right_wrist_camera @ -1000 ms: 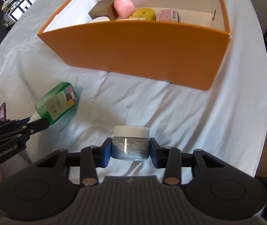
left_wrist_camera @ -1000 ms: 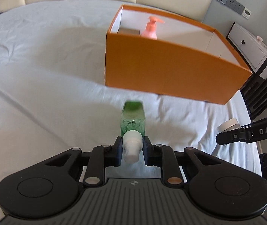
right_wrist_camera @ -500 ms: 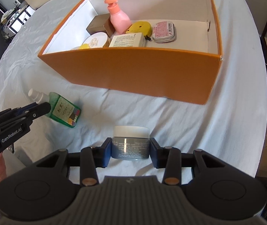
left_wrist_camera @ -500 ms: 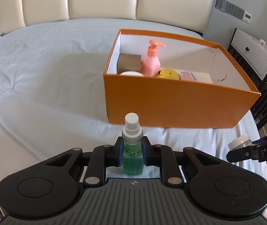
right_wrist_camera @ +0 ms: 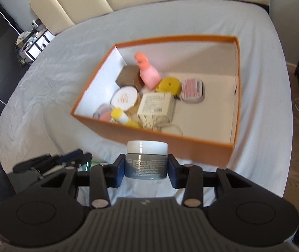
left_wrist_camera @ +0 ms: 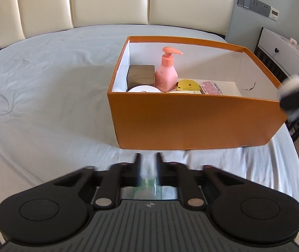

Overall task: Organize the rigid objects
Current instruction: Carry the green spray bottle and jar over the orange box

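Note:
My left gripper (left_wrist_camera: 147, 157) is shut and blurred. A green smear low between its fingers is the green spray bottle (left_wrist_camera: 147, 183); its cap is hidden. In the right wrist view the left gripper (right_wrist_camera: 82, 156) sits low on the left, with the green bottle (right_wrist_camera: 88, 163) at its tips. My right gripper (right_wrist_camera: 146, 168) is shut on a grey jar with a white lid (right_wrist_camera: 146, 159), held in front of the orange box (right_wrist_camera: 160, 135). That jar shows as a blur (left_wrist_camera: 292, 88) by the orange box's (left_wrist_camera: 191, 121) right corner.
The box holds a pink pump bottle (right_wrist_camera: 148, 73), a brown cube (left_wrist_camera: 141, 76), a round white compact (right_wrist_camera: 125, 97), a white carton (right_wrist_camera: 156, 105), a pink tin (right_wrist_camera: 192, 90) and yellow items. It stands on a grey-sheeted bed (left_wrist_camera: 44, 84) with a cream headboard. A white nightstand (left_wrist_camera: 281, 50) is on the right.
The right gripper rose with the jar and now looks down into the box. The green bottle, lifted off the sheet and briefly upright in the left gripper, now shows only as a low green blur.

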